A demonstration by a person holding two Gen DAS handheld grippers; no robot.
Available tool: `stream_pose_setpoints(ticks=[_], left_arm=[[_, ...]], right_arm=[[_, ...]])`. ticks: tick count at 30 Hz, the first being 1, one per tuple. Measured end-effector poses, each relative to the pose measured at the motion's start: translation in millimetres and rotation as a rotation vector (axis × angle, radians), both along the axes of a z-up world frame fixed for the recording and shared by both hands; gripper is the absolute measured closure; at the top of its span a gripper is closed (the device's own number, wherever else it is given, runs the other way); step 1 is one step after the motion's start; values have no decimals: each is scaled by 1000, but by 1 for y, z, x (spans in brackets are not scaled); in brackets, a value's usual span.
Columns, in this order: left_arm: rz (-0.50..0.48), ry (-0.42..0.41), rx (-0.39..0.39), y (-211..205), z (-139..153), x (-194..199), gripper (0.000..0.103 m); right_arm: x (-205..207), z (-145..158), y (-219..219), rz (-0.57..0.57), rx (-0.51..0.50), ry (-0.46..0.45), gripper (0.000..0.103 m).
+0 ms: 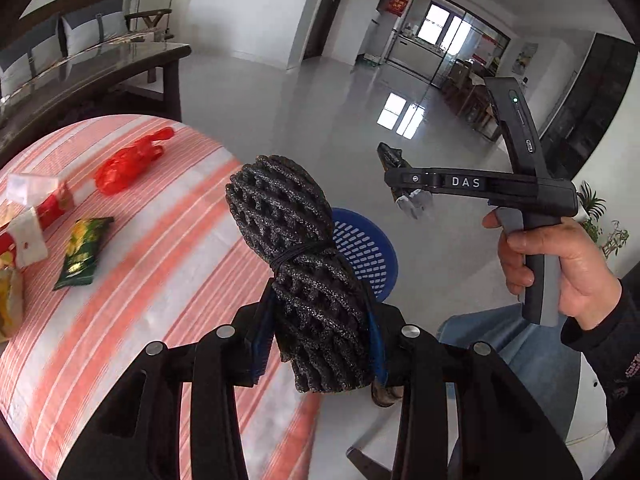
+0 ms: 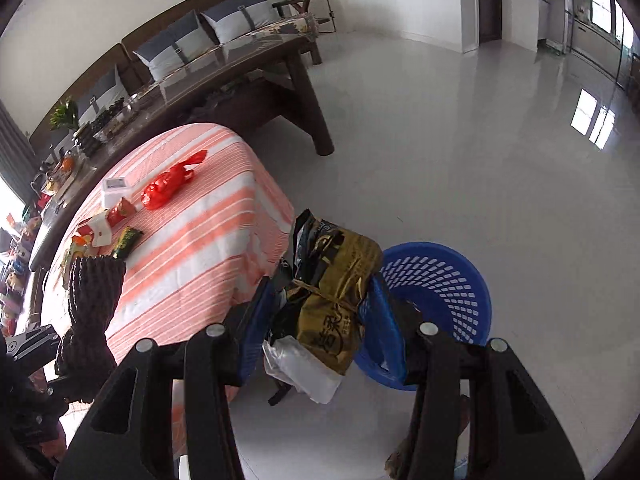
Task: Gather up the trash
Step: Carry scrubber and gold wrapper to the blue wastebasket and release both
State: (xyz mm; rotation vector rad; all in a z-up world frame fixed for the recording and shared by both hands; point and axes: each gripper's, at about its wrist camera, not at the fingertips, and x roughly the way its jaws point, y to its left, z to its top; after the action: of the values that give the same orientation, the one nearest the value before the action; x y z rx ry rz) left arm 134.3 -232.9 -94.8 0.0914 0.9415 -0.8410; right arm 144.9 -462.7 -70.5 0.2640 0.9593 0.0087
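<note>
My left gripper (image 1: 320, 332) is shut on a bundle of black foam netting (image 1: 304, 264) tied with a band, held above the table edge; the bundle also shows in the right wrist view (image 2: 92, 304). My right gripper (image 2: 320, 320) is shut on a gold and black bag with white plastic (image 2: 336, 300), held beside the blue basket (image 2: 444, 280). In the left wrist view the right gripper (image 1: 404, 188) hangs over the floor past the blue basket (image 1: 364, 252). A red plastic bag (image 1: 128, 164), a green wrapper (image 1: 82, 252) and red-white packets (image 1: 36, 216) lie on the striped table.
The table has an orange and white striped cloth (image 2: 192, 248). A dark wooden coffee table (image 2: 248, 88) and a sofa with cushions (image 2: 180, 44) stand behind it. The grey floor (image 2: 460, 152) stretches to the right. A person's hand (image 1: 560, 272) holds the right gripper.
</note>
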Motion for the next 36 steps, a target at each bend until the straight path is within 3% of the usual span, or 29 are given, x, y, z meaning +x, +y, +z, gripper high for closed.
stream_pose_setpoints(ticks=[7,16,18,20,25,29,33,36], left_arm=[[-79,60,46,-130,-49,34,63],[-61,136,115,-206,-121,73,60],[-62,133,124,-214,-132,76,56],[-47,120,129,-221,-139,80,26],[13,75,114,-208,-126,76,15],[22,17,42,-169,-83,56,11],[34,-37,-21,-96,-38,24,5],[81,-65,-1,-23,-25,5,5]], right_arm=[[15,-50,-85,-112,22,52,55],[36,-102,-138,-179,97,104,53],[40,-109,-143,-186,113,110,47],[41,-116,-149,-194,127,110,30],[32,-104,-156,-249,97,68,28],[24,-82,-133,-247,11,9,15],[10,-53,-82,-167,-90,-65,9],[-4,-32,-19,-60,-168,-134,5]])
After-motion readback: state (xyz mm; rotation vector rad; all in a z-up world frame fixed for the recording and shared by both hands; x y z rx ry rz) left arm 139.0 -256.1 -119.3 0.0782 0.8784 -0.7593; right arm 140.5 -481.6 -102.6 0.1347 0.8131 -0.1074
